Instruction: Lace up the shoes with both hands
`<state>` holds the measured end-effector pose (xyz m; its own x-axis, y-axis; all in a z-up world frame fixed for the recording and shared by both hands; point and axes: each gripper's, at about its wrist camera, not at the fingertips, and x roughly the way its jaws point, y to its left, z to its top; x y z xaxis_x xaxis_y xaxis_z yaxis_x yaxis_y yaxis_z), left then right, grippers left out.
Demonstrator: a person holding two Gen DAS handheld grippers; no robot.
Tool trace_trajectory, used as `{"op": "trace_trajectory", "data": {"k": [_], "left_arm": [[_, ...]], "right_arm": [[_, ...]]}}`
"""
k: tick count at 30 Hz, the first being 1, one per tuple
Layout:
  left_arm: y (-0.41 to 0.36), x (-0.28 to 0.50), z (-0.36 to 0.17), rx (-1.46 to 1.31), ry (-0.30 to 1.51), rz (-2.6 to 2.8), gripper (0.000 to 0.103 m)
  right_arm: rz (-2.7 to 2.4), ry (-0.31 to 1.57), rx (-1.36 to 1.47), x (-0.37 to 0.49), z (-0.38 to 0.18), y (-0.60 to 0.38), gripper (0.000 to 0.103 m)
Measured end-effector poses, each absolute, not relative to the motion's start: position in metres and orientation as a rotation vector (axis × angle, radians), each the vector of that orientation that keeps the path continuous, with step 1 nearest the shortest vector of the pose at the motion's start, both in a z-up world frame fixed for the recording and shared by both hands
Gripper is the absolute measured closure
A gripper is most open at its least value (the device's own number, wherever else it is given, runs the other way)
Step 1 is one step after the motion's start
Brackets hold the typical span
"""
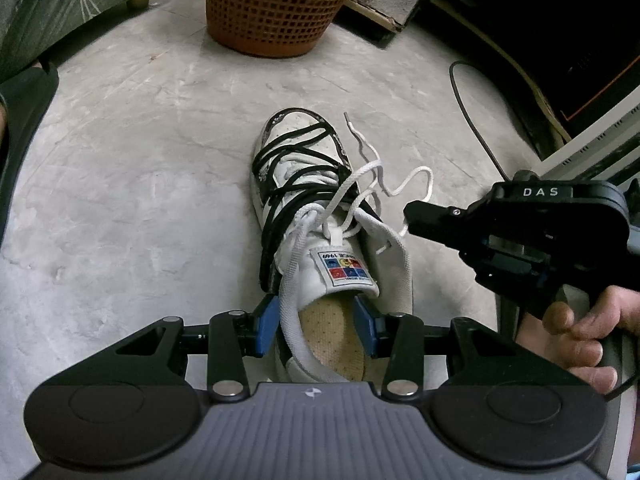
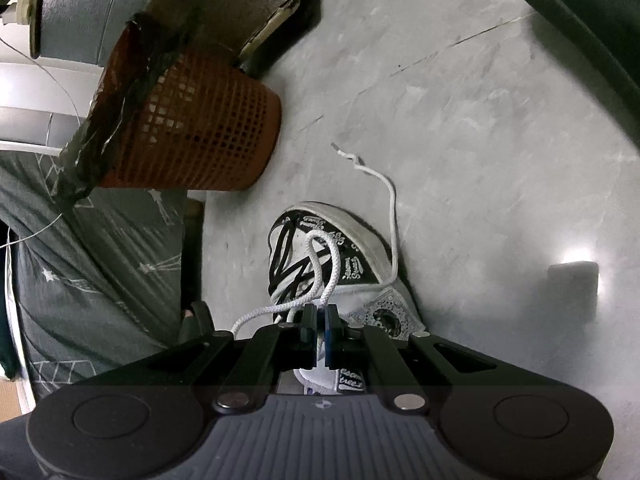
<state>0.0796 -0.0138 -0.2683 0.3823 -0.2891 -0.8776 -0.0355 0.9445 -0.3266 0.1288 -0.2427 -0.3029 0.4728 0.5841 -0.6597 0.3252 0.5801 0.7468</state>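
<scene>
Shoe (image 1: 320, 216), white leather, black-trimmed; woven lace (image 2: 326, 268) apparently pinched by right gripper (image 2: 319, 330).

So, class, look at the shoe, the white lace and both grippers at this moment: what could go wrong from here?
1. The right gripper is shut on the white lace near the shoe; a hard pull could drag or tip the shoe.
2. The left gripper straddles only the shoe's collar, so its hold might slip.
3. The lace's loose end lies slack beside the black cords and could snag on them.
</scene>
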Motion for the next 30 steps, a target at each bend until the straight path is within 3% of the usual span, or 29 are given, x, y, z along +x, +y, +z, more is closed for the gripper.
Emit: {"op": "trace_trajectory", "data": {"k": [12,28,30], "left_arm": [[-0.024,0.082,-0.259,-0.226,1.147,-0.209,0.058],[-0.071,0.092,-0.244,0.373,1.047,-0.472,0.064],[-0.077,0.097,-0.244,0.395,1.043,-0.504,0.070]], "right_arm": [[0.216,1.136,0.949,0.127,-0.300,-0.242,0.099],[0.220,1.119,0.973,0.122,-0.301,-0.236,0.098],[0.218,1.119,0.977,0.122,-0.301,-0.236,0.098]]}}
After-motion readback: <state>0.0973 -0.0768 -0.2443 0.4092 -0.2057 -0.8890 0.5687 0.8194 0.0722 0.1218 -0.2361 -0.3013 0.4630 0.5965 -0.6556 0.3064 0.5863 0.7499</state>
